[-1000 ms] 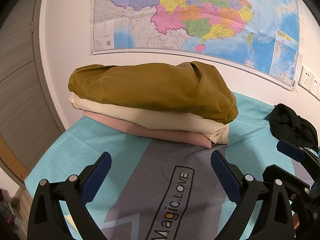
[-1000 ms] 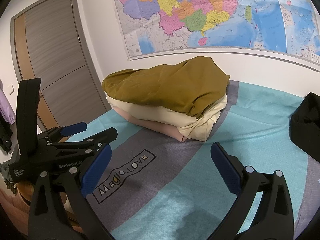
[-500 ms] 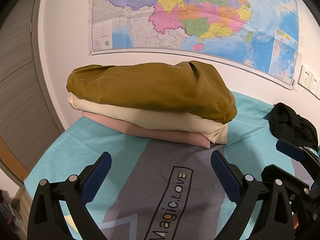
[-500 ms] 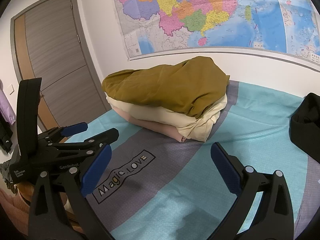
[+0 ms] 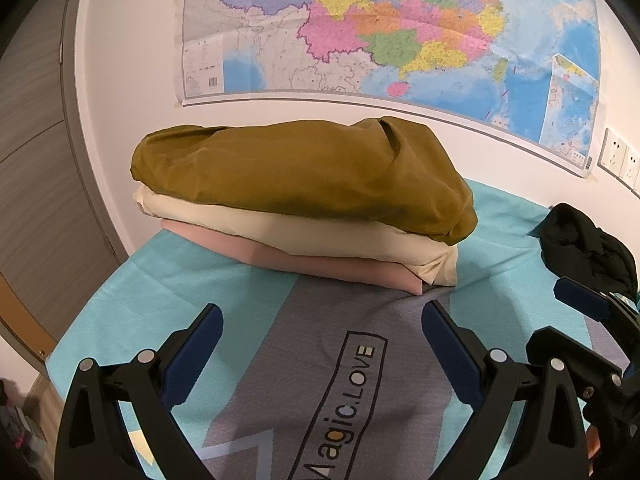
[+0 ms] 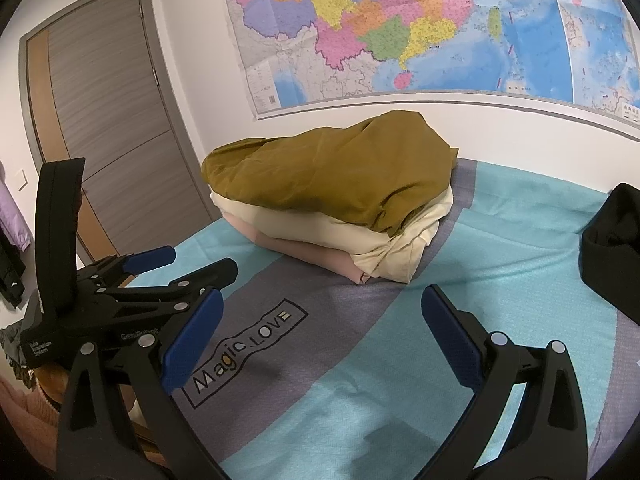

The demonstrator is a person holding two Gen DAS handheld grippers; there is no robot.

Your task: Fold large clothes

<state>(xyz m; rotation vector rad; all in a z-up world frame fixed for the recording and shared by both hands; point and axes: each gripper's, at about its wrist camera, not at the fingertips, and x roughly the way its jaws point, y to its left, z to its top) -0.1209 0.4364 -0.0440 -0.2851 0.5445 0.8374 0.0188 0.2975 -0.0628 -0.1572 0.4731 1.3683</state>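
Note:
A stack of three folded clothes lies at the back of the bed by the wall: an olive-brown garment (image 5: 304, 176) on top, a cream one (image 5: 304, 232) under it, a pink one (image 5: 320, 266) at the bottom. The stack also shows in the right wrist view (image 6: 336, 184). A crumpled black garment (image 5: 584, 244) lies at the right, also seen in the right wrist view (image 6: 612, 248). My left gripper (image 5: 322, 320) is open and empty above the bedsheet, short of the stack. My right gripper (image 6: 320, 308) is open and empty beside it.
The bed has a teal and grey sheet (image 5: 256, 360) printed "Magic.LOVE". A map (image 5: 380, 24) hangs on the white wall behind. A grey door (image 6: 108, 128) stands at the left. Wall sockets (image 5: 618, 158) are at the right. The bed's left edge drops to the floor.
Both grippers have hardly moved; the left view has shifted slightly, so the stack sits a little lower in frame. Both stay open.

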